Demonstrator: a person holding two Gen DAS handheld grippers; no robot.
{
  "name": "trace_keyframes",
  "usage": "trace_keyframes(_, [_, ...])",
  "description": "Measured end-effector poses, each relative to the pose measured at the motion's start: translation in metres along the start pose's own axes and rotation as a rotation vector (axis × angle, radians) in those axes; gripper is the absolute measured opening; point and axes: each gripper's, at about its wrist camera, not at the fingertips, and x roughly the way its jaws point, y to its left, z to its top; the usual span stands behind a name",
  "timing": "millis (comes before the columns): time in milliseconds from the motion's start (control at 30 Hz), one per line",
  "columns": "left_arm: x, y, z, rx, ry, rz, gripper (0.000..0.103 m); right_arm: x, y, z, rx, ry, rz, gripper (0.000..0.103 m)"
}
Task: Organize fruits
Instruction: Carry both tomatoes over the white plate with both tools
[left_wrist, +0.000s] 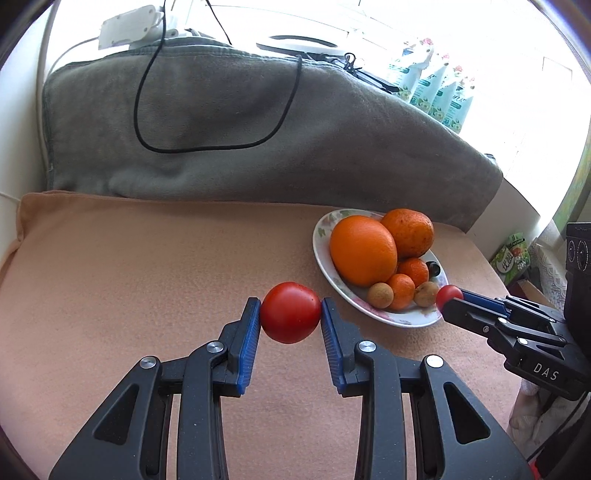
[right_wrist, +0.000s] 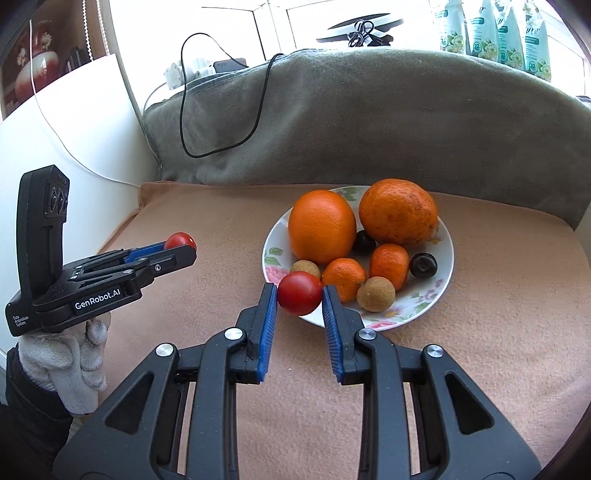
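My left gripper (left_wrist: 290, 314) is shut on a red tomato (left_wrist: 290, 312) and holds it above the tan cloth, left of the plate; it also shows in the right wrist view (right_wrist: 181, 245). My right gripper (right_wrist: 300, 295) is shut on a smaller red tomato (right_wrist: 300, 293) at the near-left rim of the floral plate (right_wrist: 445, 266); it also shows in the left wrist view (left_wrist: 452, 297). The plate holds two large oranges (right_wrist: 322, 225), two small tangerines (right_wrist: 389, 264), two brown longans (right_wrist: 376, 294) and two dark fruits (right_wrist: 423, 264).
A tan cloth (left_wrist: 147, 277) covers the table. A grey towel-covered bulk (left_wrist: 240, 122) with a black cable (left_wrist: 155, 110) stands behind. Refill pouches (left_wrist: 439, 92) stand at the back right. A white wall (right_wrist: 55, 140) is on the left.
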Motion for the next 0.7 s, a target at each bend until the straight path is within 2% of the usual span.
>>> trace_keyframes(400, [0.030,-0.041,0.039,0.078,0.001,-0.045,0.031,-0.003,-0.028,0.003,0.036,-0.013,-0.023,0.026])
trace_keyframes(700, [0.057,-0.067,0.066,0.128,0.007,-0.063,0.031,0.006,-0.033,0.013,0.036,-0.016,-0.026,0.026])
